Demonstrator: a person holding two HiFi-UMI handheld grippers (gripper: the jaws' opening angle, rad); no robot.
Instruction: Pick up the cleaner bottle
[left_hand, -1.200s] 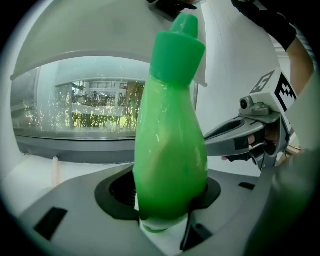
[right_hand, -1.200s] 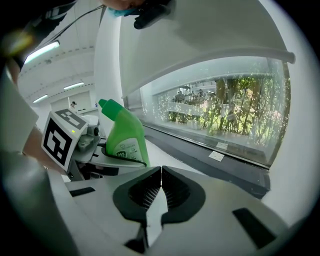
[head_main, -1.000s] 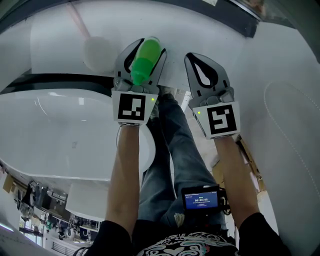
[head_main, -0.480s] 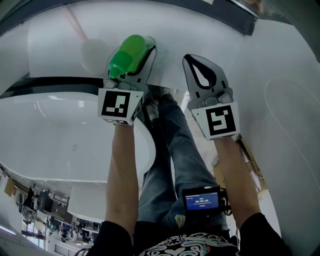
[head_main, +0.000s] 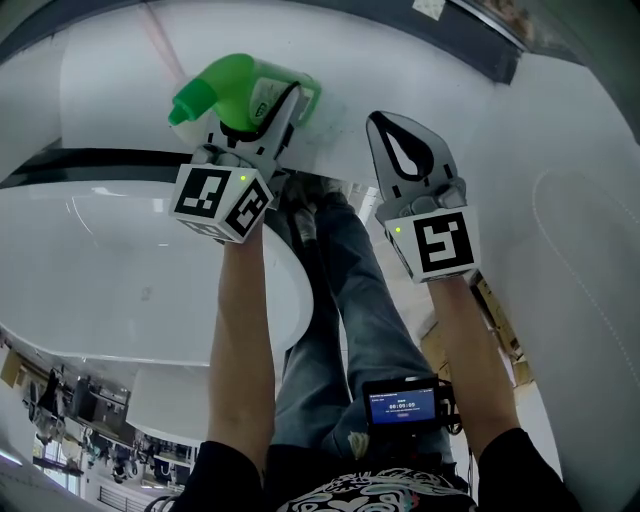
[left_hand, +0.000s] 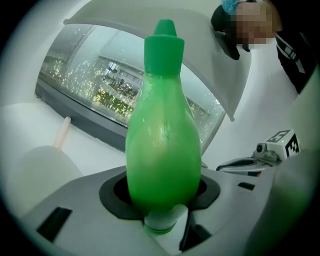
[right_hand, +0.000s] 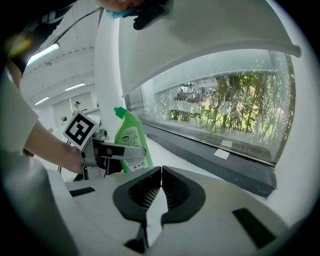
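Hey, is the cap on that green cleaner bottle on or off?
On. The green cap tops the neck of the cleaner bottle, seen in the left gripper view.

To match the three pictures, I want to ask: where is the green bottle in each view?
Head view: bottle at top, left of centre, in the left gripper.
Left gripper view: bottle at centre, between the jaws.
Right gripper view: bottle left of centre.
Shared landmark: the dark window sill.
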